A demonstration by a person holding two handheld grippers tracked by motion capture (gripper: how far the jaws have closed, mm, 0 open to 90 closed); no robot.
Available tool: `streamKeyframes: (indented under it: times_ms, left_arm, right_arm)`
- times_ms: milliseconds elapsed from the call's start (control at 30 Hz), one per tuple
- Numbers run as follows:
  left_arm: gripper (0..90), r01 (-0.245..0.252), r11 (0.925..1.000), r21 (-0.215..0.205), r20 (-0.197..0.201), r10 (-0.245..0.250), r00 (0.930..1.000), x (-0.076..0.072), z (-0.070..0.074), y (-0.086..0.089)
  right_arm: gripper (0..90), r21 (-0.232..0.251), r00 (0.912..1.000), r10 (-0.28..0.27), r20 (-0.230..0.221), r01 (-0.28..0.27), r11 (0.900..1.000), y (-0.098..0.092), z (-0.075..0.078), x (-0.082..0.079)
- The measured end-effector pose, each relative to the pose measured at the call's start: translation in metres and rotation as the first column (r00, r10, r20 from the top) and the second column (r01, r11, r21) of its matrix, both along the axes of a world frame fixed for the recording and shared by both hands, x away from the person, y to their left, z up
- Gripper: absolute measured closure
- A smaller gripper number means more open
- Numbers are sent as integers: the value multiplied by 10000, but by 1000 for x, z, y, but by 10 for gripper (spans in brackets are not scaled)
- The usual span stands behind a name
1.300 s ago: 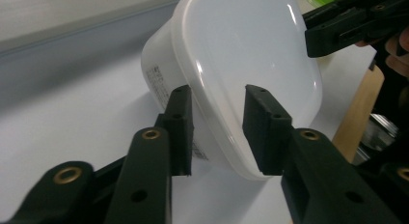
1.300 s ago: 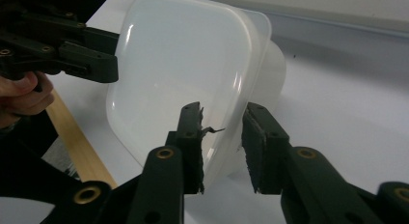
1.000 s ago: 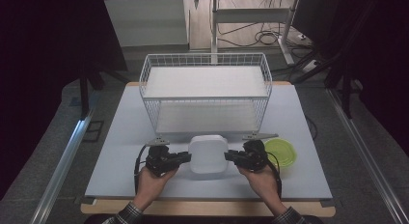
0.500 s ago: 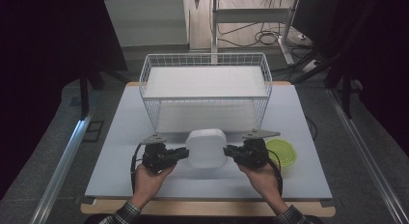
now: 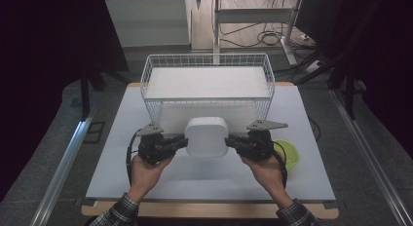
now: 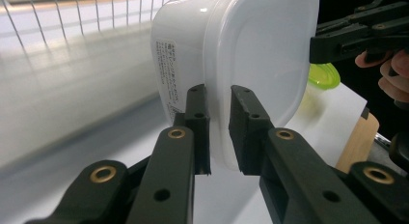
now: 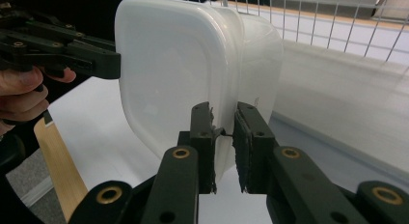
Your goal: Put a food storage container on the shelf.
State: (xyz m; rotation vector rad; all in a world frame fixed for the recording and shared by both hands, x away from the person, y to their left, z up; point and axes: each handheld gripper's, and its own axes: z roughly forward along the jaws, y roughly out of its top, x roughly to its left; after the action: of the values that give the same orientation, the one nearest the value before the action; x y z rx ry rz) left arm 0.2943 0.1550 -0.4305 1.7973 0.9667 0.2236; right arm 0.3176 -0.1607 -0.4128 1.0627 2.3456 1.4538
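Observation:
A white plastic container [image 5: 206,137] with rounded corners hangs above the table between both grippers, just in front of the wire basket [image 5: 207,84]. My left gripper [image 5: 182,141] is shut on the container's left rim, and the left gripper view shows its two jaws pinching the rim of the container [image 6: 241,64]. My right gripper [image 5: 230,141] is shut on the opposite rim, with the container [image 7: 183,74] clamped between its pads. Each gripper view also shows the other gripper's jaws at the container's far edge.
The white wire basket stands at the back middle of the pale table [image 5: 122,153]. A green lid [image 5: 288,152] lies on the table at the right, behind my right hand. The table's wooden front edge [image 5: 209,210] runs along the bottom.
Both grippers have risen together with the container, which now hangs higher and overlaps the basket's front wall in the high view.

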Motion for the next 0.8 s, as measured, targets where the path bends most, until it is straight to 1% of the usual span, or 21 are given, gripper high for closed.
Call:
streamKeyframes:
  times_ms: [100,267,467,667,800]
  left_arm:
    - [791,-35,10000,12,189,35,9998,1,9,1]
    - [790,-74,10000,2,393,74,9992,3,22,2]
    - [790,-143,9999,-47,553,145,9984,5,35,4]
    - [788,-239,9997,-94,711,245,9972,8,48,7]
    - [788,-325,9994,-122,803,334,9962,11,57,8]
  right_arm:
    - [787,110,10000,-13,77,12,9999,1,7,1]
    - [787,200,9996,-12,283,6,9998,1,18,3]
    - [787,243,9989,33,458,-45,9997,3,33,8]
    - [787,251,9969,47,779,-67,9997,8,48,11]
    - [787,247,9961,63,875,-84,9997,10,58,14]
